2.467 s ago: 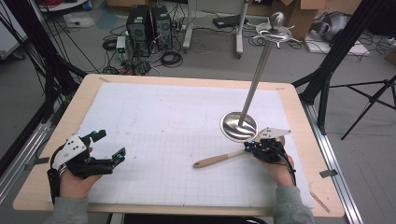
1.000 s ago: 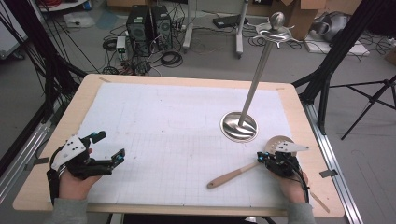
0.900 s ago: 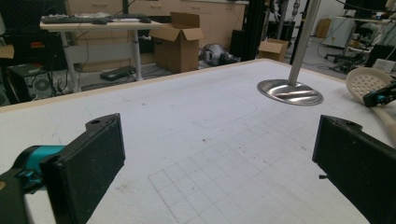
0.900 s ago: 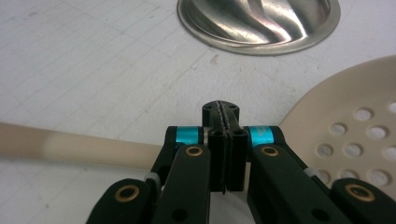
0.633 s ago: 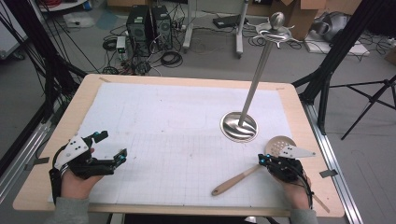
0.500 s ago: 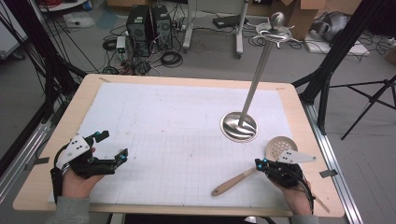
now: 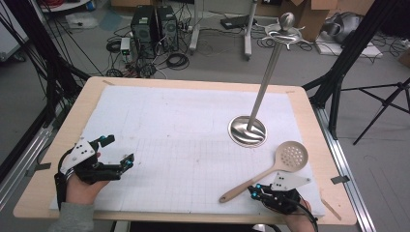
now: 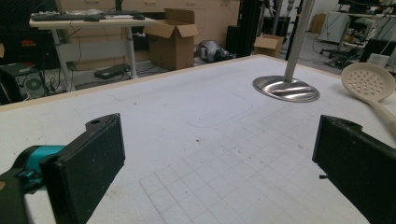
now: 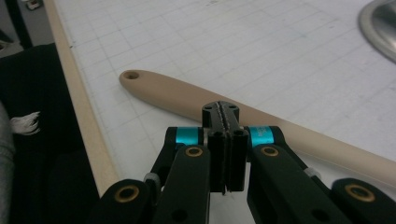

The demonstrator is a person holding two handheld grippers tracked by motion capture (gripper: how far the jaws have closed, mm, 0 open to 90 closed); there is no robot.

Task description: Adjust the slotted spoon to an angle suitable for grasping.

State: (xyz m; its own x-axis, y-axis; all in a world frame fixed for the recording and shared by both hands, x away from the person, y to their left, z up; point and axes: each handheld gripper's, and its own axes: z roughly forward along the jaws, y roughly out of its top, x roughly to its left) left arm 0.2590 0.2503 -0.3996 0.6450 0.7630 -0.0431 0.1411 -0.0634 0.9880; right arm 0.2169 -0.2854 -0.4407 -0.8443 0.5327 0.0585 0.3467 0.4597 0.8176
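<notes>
A beige slotted spoon (image 7: 290,155) lies flat on the white mat at the front right, its handle pointing toward the front edge. My right gripper (image 7: 255,189) sits just in front of the handle's middle. In the right gripper view this gripper (image 9: 220,111) is shut with nothing between its jaws, and the spoon handle (image 9: 187,98) lies across just beyond the tips. My left gripper (image 7: 118,150) rests at the front left, open and empty. In the left gripper view its jaws (image 8: 219,156) stand wide apart over bare mat, with the spoon head (image 8: 369,81) far off.
A metal stand with a round steel base (image 7: 247,131) and a tall tilted-looking pole rises right of centre, just behind the spoon head; the base (image 8: 286,88) also shows in the left gripper view. The table's wooden front edge (image 9: 88,121) runs close to my right gripper.
My right gripper carried the spoon from beside the stand base toward the front right, then drew back off it; the spoon now lies free. The left gripper barely moved.
</notes>
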